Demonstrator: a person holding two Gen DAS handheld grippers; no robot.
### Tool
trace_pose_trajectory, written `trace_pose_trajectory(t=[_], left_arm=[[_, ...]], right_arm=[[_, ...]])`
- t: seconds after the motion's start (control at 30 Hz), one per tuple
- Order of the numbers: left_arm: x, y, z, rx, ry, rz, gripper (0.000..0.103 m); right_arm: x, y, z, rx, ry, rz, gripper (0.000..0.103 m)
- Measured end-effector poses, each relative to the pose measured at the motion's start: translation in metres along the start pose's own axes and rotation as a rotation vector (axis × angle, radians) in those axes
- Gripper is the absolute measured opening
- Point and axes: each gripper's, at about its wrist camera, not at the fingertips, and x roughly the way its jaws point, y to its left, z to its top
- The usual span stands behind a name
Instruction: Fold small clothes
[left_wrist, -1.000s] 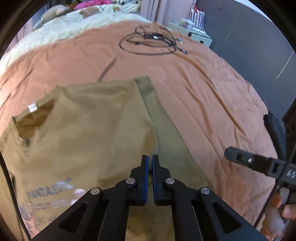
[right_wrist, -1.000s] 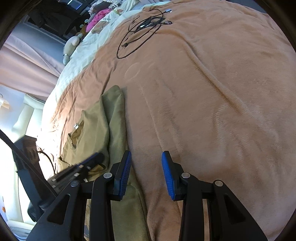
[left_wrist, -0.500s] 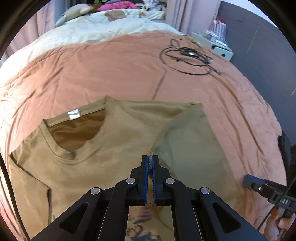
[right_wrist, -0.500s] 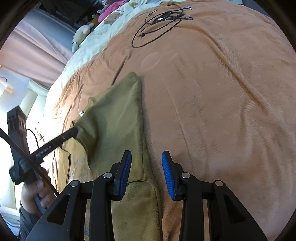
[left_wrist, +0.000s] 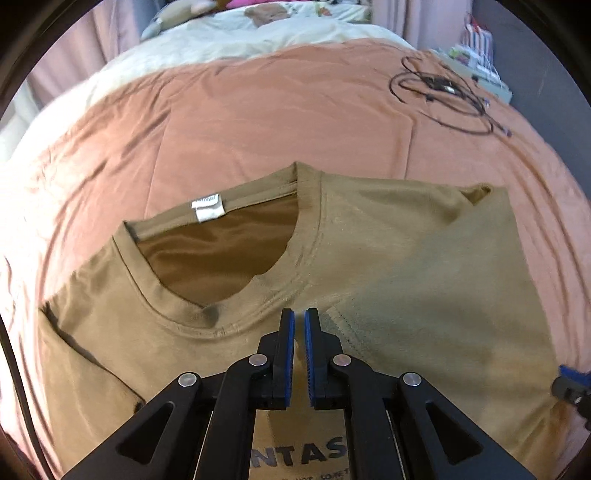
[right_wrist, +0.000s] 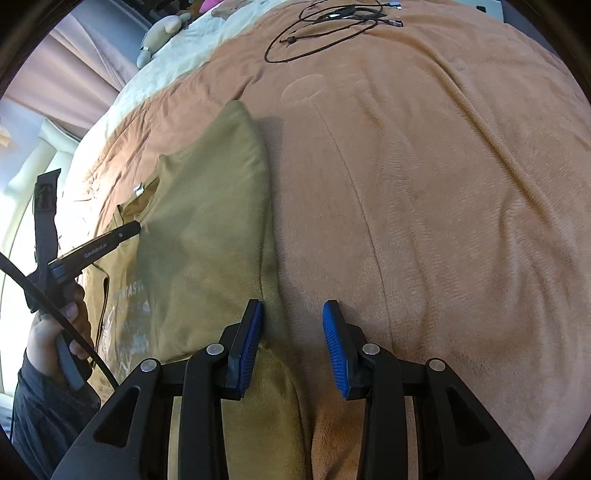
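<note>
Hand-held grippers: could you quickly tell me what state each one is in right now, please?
Left hand-held gripper: nearly closed; whether it pinches the T-shirt cannot be told.
Right hand-held gripper: open, holding nothing.

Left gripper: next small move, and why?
Probably open the left gripper and lift clear. Its jaws look nearly shut at the edge of the folded-over side of the olive t-shirt, which already lies across the shirt's front on the orange blanket. The right gripper is open, holding nothing, beside the fold.
</note>
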Motion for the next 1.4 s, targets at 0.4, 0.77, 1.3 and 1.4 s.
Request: trace_pose_trajectory(t=[0.4,0.77,1.3,1.4], left_arm=[[-0.014,-0.021,-0.031,-0.039,0.029,-0.147,0.026],[-0.025,-0.055,-0.069,0.006,0.083,-0.142,0.026],[-0.154,0.007,-0.139,-0.095,-0.040,-0.187,0.026],[-0.177,0.022,-0.154,-0.105,-0.069,-0.171,0.026]], right_arm=[[-0.002,0.002,-0.005,-0.013,0.001,0.003,0.032],[-0.006,0.011,-0.008,-0.030,0.032,-0.082,0.030],[-0.073,0.031,-0.054,-0.135,-0.073,-0.065,0.032],[-0.084,0.038,-0.073,-0.154,-0.070,-0.073,0.032]])
